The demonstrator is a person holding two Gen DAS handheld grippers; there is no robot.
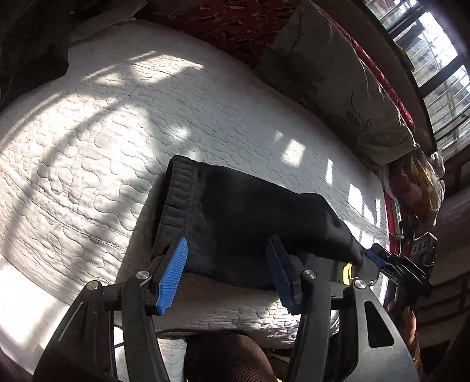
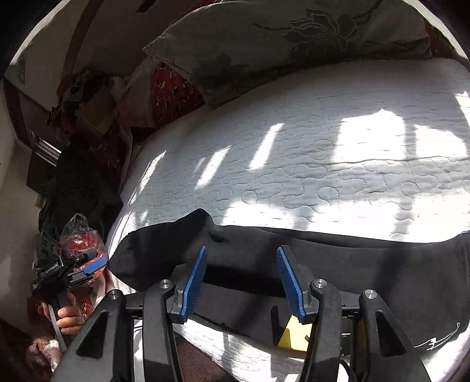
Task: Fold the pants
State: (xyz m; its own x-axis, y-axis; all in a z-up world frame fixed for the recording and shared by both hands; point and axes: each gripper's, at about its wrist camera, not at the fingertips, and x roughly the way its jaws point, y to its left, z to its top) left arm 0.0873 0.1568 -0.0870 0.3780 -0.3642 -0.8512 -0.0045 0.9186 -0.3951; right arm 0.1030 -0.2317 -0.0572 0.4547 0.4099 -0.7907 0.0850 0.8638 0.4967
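Black pants (image 1: 249, 214) lie folded lengthwise on the white quilted bed (image 1: 102, 132), waistband at the left end. My left gripper (image 1: 227, 252) is open, its blue fingers just over the near edge of the pants by the waistband, holding nothing. My right gripper (image 2: 241, 258) is open over the near edge of the pants (image 2: 337, 264), close to the leg end, and is empty. A white logo (image 2: 437, 341) shows on the pants at lower right. The right gripper also shows in the left wrist view (image 1: 379, 255), and the left gripper in the right wrist view (image 2: 94, 261).
A grey floral pillow (image 1: 337, 76) and a red patterned blanket (image 1: 220, 20) lie along the bed's far side. A window (image 1: 440, 73) is at the right. Clutter and a red plastic bag (image 2: 79, 238) sit beside the bed. The near bed edge (image 1: 235, 320) is below the pants.
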